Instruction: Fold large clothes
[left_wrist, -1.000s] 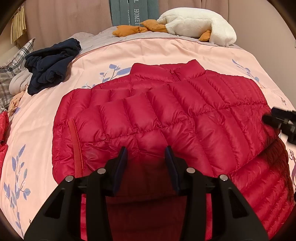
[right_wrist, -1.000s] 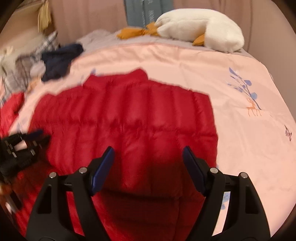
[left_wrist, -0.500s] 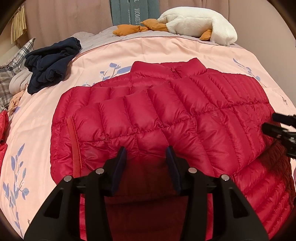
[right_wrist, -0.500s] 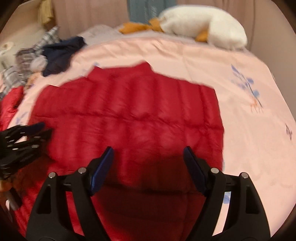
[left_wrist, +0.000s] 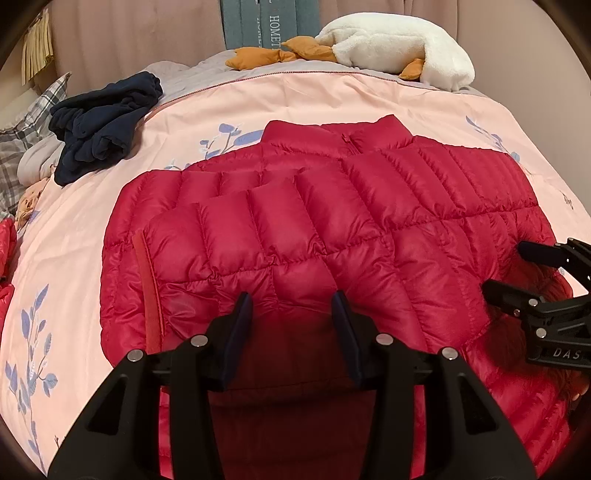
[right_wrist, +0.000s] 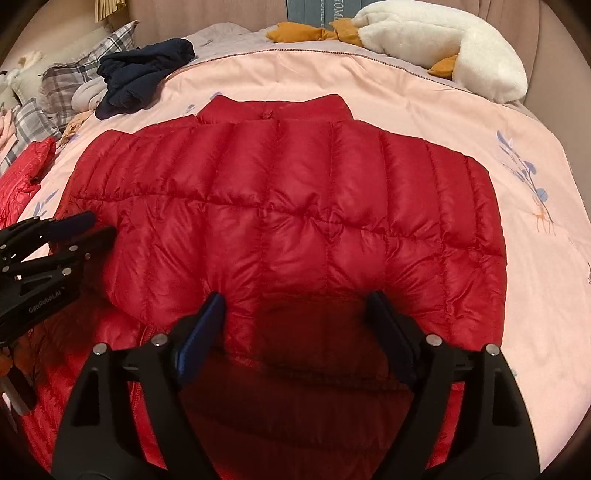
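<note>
A red quilted puffer jacket (left_wrist: 332, 229) lies spread on a bed covered by a pink duvet (left_wrist: 295, 99) printed with blue leaf sprigs. Its collar points toward the head of the bed, and both sleeves are folded in across the body, so the padded panels overlap in the middle. A thin red strip (left_wrist: 147, 291), perhaps a cuff or placket edge, runs along the jacket's left side in the left wrist view.

The left tongs (left_wrist: 291, 306) hover low over the near hem of the jacket, the 2 blue-padded fingers spread apart with only fabric showing between them, gripping nothing. The right tongs (right_wrist: 295, 306) sit over the hem further to the right, their fingers parted even wider and likewise holding nothing; whether either pair's tips press the fabric cannot be told. Each pair appears at the edge of the other's view: the right tongs at the right margin of the left view, the left tongs at the left margin of the right view.

Beyond the jacket, a crumpled navy garment (left_wrist: 103, 122) rests near the left edge of the bed, just beside plaid pillows (right_wrist: 66, 85). A white plush goose (left_wrist: 395, 48) with orange feet lies across the head of the bed, in front of a grey-green cushion (left_wrist: 266, 22) with white lettering. A second red padded garment (right_wrist: 26, 173) sits at the bed's left edge.
</note>
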